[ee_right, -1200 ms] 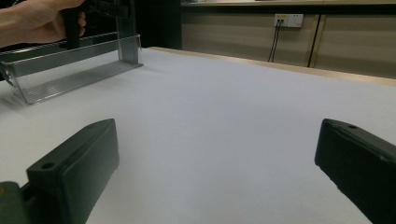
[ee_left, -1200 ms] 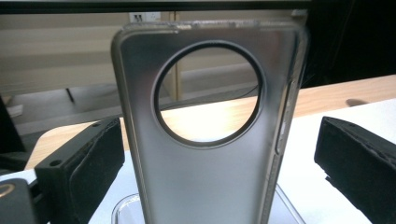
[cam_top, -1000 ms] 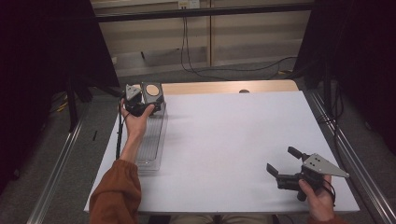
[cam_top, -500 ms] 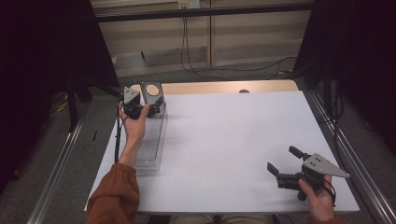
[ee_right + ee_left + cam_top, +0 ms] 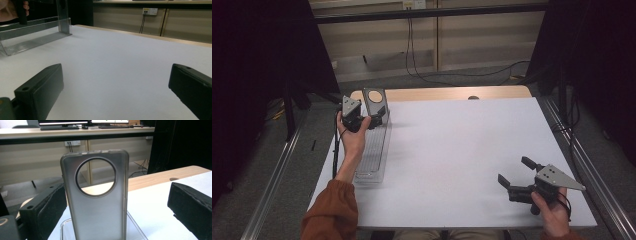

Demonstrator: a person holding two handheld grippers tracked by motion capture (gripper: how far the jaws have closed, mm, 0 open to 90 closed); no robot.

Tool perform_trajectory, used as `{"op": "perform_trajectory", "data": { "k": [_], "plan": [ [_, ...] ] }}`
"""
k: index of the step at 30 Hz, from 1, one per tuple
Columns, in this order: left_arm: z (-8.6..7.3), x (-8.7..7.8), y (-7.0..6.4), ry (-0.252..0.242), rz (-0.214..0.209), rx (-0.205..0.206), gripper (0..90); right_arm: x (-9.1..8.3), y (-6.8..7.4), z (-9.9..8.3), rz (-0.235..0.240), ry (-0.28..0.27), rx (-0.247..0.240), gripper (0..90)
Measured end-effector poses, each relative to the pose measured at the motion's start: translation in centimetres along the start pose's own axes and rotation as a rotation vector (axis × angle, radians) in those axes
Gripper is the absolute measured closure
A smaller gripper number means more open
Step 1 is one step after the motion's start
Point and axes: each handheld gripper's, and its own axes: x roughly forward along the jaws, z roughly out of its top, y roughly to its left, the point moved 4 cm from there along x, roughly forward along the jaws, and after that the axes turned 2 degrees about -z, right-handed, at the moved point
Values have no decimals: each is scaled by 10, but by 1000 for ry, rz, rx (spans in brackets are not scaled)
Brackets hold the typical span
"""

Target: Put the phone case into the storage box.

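Phone case (image 5: 96, 202) upright between left gripper's (image 5: 368, 119) spread jaws.

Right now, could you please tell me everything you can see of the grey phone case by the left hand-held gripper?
The phone case is matte grey, plastic-looking, with rounded corners and one large round camera hole near its top. It stands upright at the far end of a clear slotted tray, between the open jaws of the left hand-held gripper; whether a jaw touches it cannot be told.

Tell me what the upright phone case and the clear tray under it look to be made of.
Phone case: likely soft translucent plastic with a smoky matte tint; the background shows dimly through it. Tray: clear hard plastic, probably acrylic, glossy, with the table visible through it.
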Motion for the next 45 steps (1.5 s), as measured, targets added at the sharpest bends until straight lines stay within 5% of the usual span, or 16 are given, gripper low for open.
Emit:
{"op": "perform_trajectory", "data": {
  "k": [12, 19, 26, 29, 35, 45],
  "plan": [
    [-6, -14, -5, -20, -20, -31, 25, 0, 0, 0, 2, 2, 3, 0],
    [-2, -25, -7, -35, -28, -7, 25, -1, 0, -2, 3, 7, 6, 0],
    [-3, -35, -12, -56, -57, -29, 25, -3, -2, -3, -4, 6, 11, 0],
    [-5, -41, -13, -67, -57, 4, 24, -3, -2, -3, 3, 8, 5, 0],
    [-4, -52, -16, -100, -73, -16, 24, -2, -2, -4, 0, 11, 8, 0],
    [-13, -63, -19, -89, -80, -12, 21, -2, 0, -2, 4, 9, 8, 0]
  ]
}}
